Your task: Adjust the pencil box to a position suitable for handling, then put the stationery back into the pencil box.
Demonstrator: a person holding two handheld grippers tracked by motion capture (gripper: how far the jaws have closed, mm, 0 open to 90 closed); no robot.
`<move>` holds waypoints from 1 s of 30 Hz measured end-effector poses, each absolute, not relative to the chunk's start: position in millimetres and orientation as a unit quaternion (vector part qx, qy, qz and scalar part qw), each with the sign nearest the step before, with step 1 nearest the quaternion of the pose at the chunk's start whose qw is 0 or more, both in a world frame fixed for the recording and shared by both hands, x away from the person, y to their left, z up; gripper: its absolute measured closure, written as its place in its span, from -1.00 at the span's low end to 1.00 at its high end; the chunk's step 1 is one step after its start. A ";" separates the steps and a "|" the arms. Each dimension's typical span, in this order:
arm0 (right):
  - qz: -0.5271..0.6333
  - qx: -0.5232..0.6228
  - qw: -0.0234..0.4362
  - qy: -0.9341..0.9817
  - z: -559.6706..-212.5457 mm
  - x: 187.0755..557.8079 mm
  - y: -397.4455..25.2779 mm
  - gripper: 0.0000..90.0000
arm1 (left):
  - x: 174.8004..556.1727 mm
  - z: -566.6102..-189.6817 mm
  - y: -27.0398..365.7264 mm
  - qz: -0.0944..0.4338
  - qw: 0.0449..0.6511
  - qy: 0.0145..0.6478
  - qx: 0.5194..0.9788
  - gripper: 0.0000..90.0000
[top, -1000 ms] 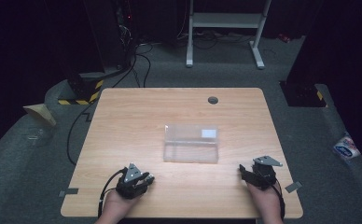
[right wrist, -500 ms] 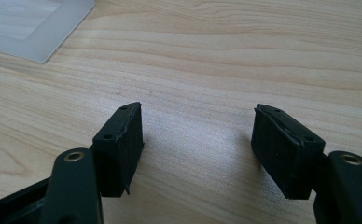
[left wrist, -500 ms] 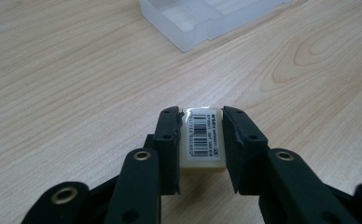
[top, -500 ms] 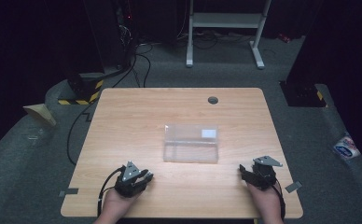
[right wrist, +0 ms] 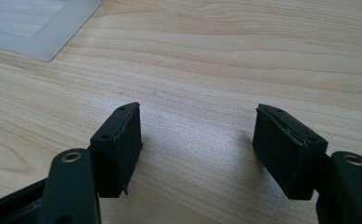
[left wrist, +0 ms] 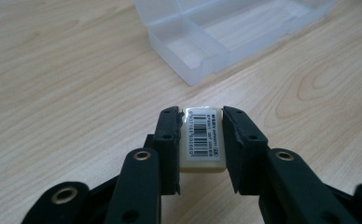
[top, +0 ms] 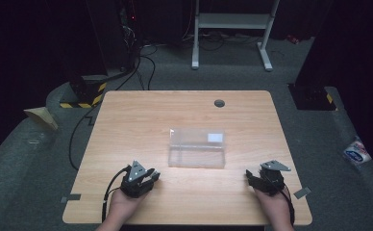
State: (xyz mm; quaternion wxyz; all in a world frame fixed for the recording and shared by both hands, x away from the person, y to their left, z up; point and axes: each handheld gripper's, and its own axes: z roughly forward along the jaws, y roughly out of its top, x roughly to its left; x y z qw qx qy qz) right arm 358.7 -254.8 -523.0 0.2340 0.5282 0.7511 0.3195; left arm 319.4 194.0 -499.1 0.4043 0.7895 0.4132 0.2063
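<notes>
Light wood-grain rectangular table [top: 127, 120], with a small dark round grommet [top: 219, 103] near its far edge.

Clear plastic compartment box [top: 197, 147] sits mid-table, lid open, between and beyond my two hands. In the left gripper view its frosted compartments [left wrist: 216, 37] lie just ahead of my jaws.

My left gripper [left wrist: 201, 140] is at the near left of the table [top: 141, 177], jaws closed in on a small cream-white rectangular block with a barcode label [left wrist: 202, 142], held off the box, label side up.

My right gripper [right wrist: 198, 149] rests at the near right [top: 264, 180], jaws spread wide with bare tabletop between them; a corner of the box [right wrist: 39, 23] shows off to its upper left.
</notes>
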 end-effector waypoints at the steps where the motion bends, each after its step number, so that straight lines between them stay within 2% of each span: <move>1: 0.320 0.527 0.234 0.752 -522.9 359.0 -254.8 -0.30 | 319.5 -496.6 194.2 0.209 0.405 0.414 0.788 0.51; 14: 0.320 0.524 0.233 0.754 -523.1 359.7 -254.8 -0.30 | 330.3 -474.2 184.3 0.214 0.419 0.410 0.781 0.50; 30: 0.320 0.525 0.233 0.753 -523.1 358.4 -254.4 -0.30 | 352.9 -466.2 169.1 0.203 0.430 0.412 0.777 0.51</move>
